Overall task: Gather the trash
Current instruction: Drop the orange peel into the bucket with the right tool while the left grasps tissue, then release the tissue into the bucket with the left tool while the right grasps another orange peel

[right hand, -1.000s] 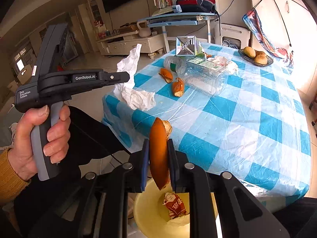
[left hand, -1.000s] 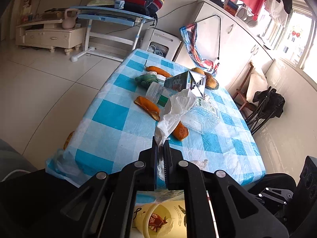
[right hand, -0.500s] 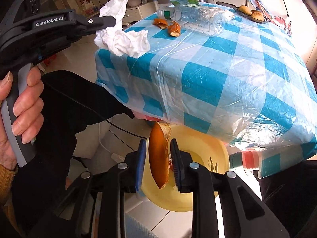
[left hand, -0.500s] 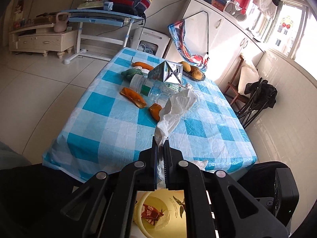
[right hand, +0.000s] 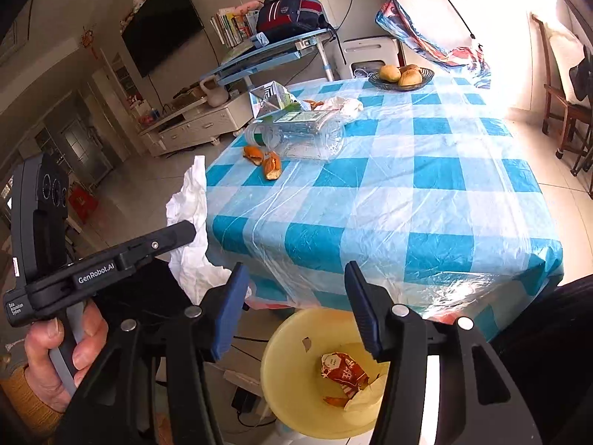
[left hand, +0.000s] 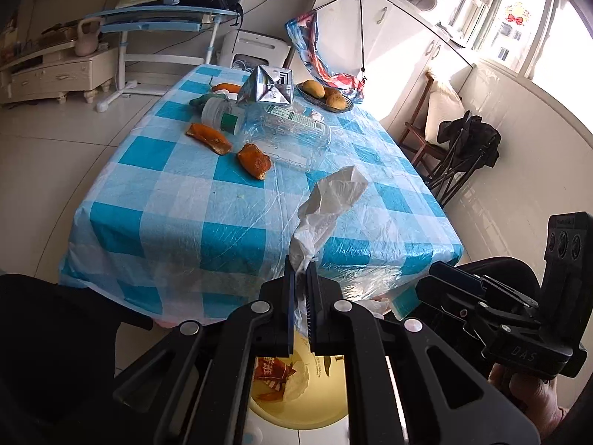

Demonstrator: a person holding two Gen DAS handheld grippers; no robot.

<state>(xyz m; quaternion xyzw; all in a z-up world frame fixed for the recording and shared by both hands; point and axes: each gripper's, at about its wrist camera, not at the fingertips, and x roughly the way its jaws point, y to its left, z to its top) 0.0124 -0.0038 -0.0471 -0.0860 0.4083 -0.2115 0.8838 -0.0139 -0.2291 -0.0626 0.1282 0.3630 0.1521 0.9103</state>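
My left gripper [left hand: 301, 270] is shut on a crumpled white tissue [left hand: 326, 204] that sticks up from its tips, held over the yellow bin [left hand: 307, 404] at the table's near edge. In the right wrist view the same left gripper [right hand: 189, 228] and tissue [right hand: 189, 218] hang at the left. My right gripper [right hand: 294, 278] is above the bin [right hand: 281, 337]; its jaws are opening with nothing between them. A red wrapper [right hand: 343, 369] and an orange peel piece [right hand: 335, 401] lie in the bin. Two orange peels [left hand: 209, 137] [left hand: 254, 159], a clear plastic bottle [left hand: 274, 129] and a carton [left hand: 267, 87] lie on the checked table [left hand: 166, 200].
A bowl of fruit [right hand: 402, 74] stands at the table's far end. A wooden chair [left hand: 426, 126] and a dark folded frame [left hand: 467, 152] stand to the right of the table. A person's hand [right hand: 55, 356] grips the left handle. Tiled floor lies to the left.
The right gripper's jaws parted and the orange peel they held is gone from between them. Both grippers shifted along the table's near edge over the bin, the left still with the tissue.
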